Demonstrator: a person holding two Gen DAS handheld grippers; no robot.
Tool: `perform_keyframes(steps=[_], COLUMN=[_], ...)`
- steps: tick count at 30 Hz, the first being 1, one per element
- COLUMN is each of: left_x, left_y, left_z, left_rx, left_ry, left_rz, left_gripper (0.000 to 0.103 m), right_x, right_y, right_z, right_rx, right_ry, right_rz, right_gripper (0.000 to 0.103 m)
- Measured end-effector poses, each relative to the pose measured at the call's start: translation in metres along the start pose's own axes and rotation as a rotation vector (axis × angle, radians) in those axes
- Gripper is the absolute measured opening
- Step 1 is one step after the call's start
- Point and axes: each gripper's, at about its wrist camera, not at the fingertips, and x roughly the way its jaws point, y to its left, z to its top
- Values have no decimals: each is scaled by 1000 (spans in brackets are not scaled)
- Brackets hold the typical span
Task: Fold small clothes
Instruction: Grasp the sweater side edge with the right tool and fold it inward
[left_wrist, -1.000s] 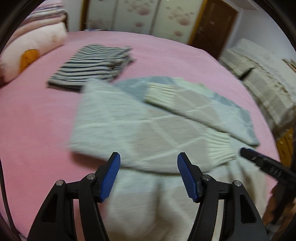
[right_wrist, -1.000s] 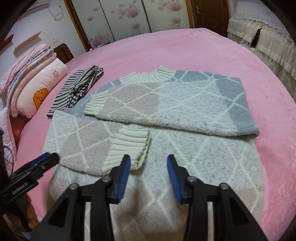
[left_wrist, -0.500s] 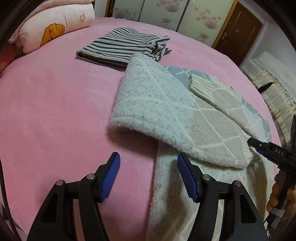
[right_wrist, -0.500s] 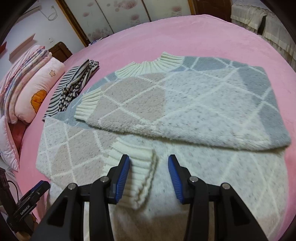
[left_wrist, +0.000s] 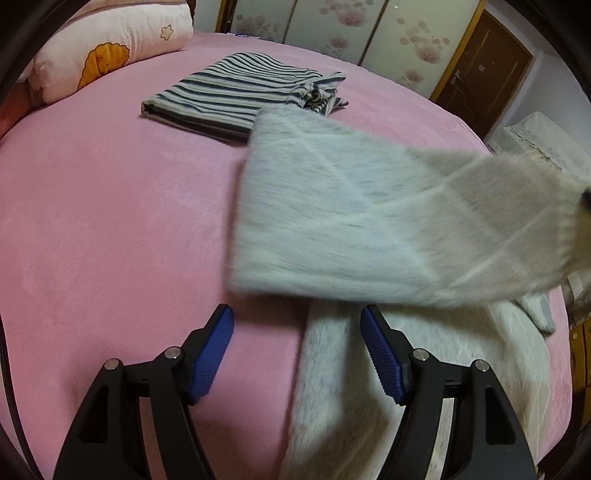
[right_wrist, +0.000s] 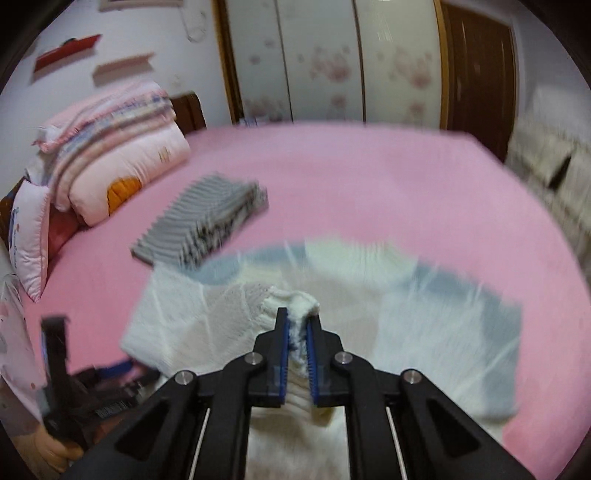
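A fuzzy diamond-pattern sweater (right_wrist: 424, 332) in cream, beige and grey lies on the pink bed. My right gripper (right_wrist: 296, 325) is shut on the ribbed cream cuff (right_wrist: 291, 302) of its sleeve and holds it raised. In the left wrist view that sleeve (left_wrist: 369, 229) hangs lifted and blurred across the right half, above the sweater's body (left_wrist: 332, 387). My left gripper (left_wrist: 297, 347) is open and empty, low over the bed at the sweater's left edge.
A folded striped garment (left_wrist: 240, 96) lies beyond the sweater; it also shows in the right wrist view (right_wrist: 207, 225). Pink pillows and folded quilts (right_wrist: 110, 155) stack at the left. Wardrobe doors (right_wrist: 332, 59) and a brown door stand behind the bed (left_wrist: 92, 221).
My right gripper closed on the sleeve cuff and lifted it, raising the sleeve. My left gripper stayed open and shifted toward the sweater's left edge.
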Motion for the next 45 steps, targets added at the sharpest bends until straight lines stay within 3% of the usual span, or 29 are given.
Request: perform_keyframes(steps=[4,7,8,12,18,28,32,38,45], left_x=[7,13,15,24,34,35,31,13,-8], left_y=[0,-2,-2,-8,-16,-6,2,15,37], left_z=[15,23,25,28,29,29,29,26,30], left_rx=[-69,-93,-97,-109,-120,-152,-167,-168,-193], left_ry=[-10,-12,-13,4,25,46,61,59,16], left_rz=[8,21,23,12,2,-30,-61,-91,7], left_gripper=[70,69,65,53,47,47,47,47,45], right_x=[-16,-22,-22,-11,19,74,64,39,22], right_y=[-11,-30,-38,-72,-134,-195,-207,-213,-202], right_z=[36,46,45,27,-23,-88,-92,-95,-108], right_rx=[-5,26,43,105,238,409,494,489,494], right_ry=[-79,-110,-110,-68,58,251,247,247,246], right_rz=[-46,-93,-108,-169,-234,-253,-214,-201,-160], right_gripper=[8,8,8,8,8,11,18,19,19])
